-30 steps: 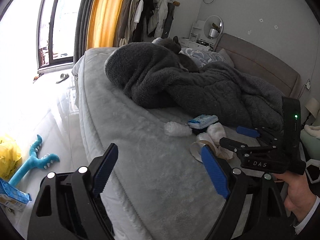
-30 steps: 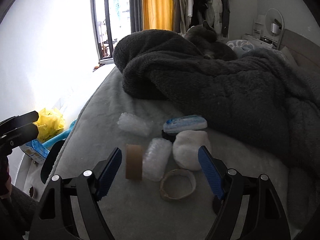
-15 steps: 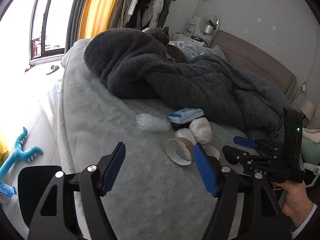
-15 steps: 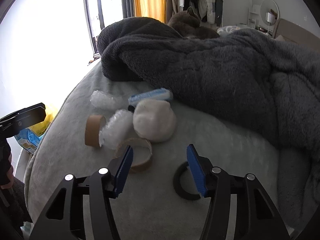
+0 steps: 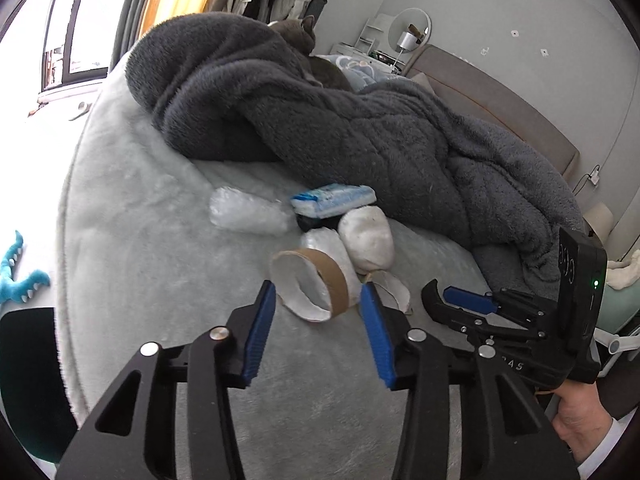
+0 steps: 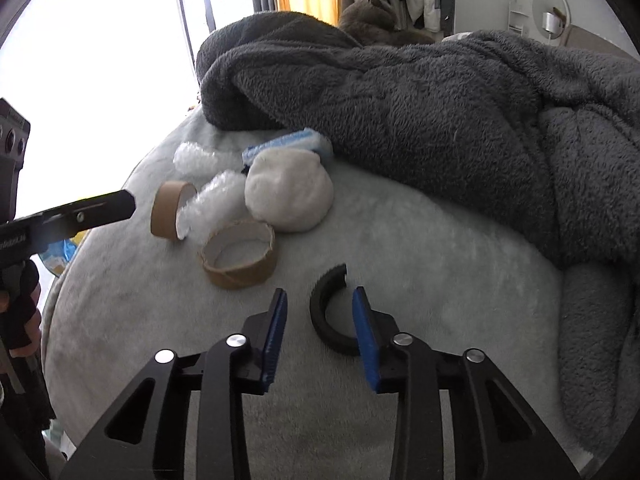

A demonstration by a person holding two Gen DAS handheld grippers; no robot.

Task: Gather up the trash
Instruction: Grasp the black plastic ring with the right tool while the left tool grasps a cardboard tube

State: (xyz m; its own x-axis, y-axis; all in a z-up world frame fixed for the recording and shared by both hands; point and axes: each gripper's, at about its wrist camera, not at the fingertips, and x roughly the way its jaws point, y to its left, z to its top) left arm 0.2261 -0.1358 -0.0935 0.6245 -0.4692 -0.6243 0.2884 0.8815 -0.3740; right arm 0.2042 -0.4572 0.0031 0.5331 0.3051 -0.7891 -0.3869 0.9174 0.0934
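Note:
A heap of trash lies on the pale grey bed (image 5: 140,240). A brown cardboard tape ring (image 5: 312,284) stands on edge right at the tips of my left gripper (image 5: 318,292), whose jaws are closing; the pads do not press on it. A black C-shaped piece (image 6: 324,320) lies between the fingers of my right gripper (image 6: 320,294), also closing, with the left pad clear of it. A second cardboard ring (image 6: 240,256) lies flat nearby. Behind are two bubble-wrap rolls (image 5: 248,212) (image 6: 216,204), a white wad (image 6: 288,196) and a blue-white packet (image 5: 332,198).
A dark grey fleece blanket (image 5: 340,120) is piled across the bed behind the trash, with a grey cat (image 5: 308,40) on it. A blue toy (image 5: 20,276) lies on the floor at left, beside a black chair (image 5: 24,380). A hand (image 5: 576,428) holds the right gripper.
Both grippers have come forward and down towards the trash and their jaws have narrowed. The cardboard ring now sits at the left tips; the black piece has come between the right fingers.

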